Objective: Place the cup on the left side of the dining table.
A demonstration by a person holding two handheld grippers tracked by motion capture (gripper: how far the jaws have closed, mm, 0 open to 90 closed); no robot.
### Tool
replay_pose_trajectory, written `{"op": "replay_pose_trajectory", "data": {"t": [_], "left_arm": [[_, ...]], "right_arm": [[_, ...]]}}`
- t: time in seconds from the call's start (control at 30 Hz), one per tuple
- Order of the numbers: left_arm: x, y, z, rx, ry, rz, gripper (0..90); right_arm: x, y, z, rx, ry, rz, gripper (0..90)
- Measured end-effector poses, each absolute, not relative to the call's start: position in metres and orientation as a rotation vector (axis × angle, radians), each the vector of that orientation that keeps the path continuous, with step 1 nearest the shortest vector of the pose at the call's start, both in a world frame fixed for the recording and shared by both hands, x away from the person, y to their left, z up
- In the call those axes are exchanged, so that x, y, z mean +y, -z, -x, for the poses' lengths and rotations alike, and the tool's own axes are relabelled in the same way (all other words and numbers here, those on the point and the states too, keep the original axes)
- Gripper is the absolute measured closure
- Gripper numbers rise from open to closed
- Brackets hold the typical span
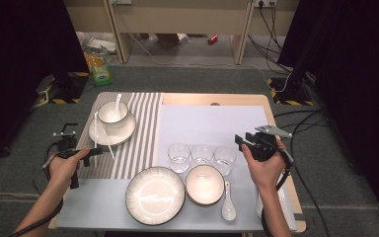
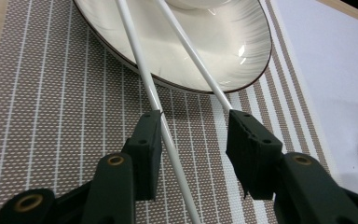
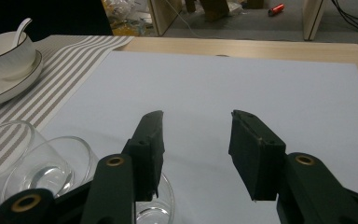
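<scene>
High view: spoon (image 1: pixel 116 105) in bowl (image 1: pixel 112 114) on plate (image 1: pixel 123 132); chopsticks (image 1: pixel 105 138) across rim. L tool (image 2: pixel 193 126), R tool (image 3: pixel 196 126) both apart, gripping nothing.

Both forearms are left bare, no sleeves. Each black claw (image 1: pixel 240 140) is fitted with brass-ringed rivets, trailed by black cable; grey three-cornered plate is mounted on right.

The chopsticks (image 2: pixel 168 112) run past the picture's top edge, one end hidden behind a finger.
</scene>
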State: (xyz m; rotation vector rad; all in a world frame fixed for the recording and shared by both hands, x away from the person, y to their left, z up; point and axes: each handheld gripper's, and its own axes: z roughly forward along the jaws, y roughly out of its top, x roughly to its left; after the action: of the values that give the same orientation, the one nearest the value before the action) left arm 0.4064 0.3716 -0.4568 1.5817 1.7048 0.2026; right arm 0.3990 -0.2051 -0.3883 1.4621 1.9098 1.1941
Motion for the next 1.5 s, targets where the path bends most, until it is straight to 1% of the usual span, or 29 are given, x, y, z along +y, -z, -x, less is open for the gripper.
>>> {"op": "replay_pose_trajectory", "data": {"t": [0.77, 1.5], "left_arm": [[0.353, 0.461, -0.416, 1.672, -0.160, -1.623, 54.6], [0.341, 0.462, -0.423, 1.652, -0.125, -1.625, 54.4]], "right_arm": [[-0.206, 0.388, -0.399, 1.908, -1.192, -1.462, 54.8], [-0.207, 0.388, -0.399, 1.904, -1.199, -1.461, 54.9]]}}
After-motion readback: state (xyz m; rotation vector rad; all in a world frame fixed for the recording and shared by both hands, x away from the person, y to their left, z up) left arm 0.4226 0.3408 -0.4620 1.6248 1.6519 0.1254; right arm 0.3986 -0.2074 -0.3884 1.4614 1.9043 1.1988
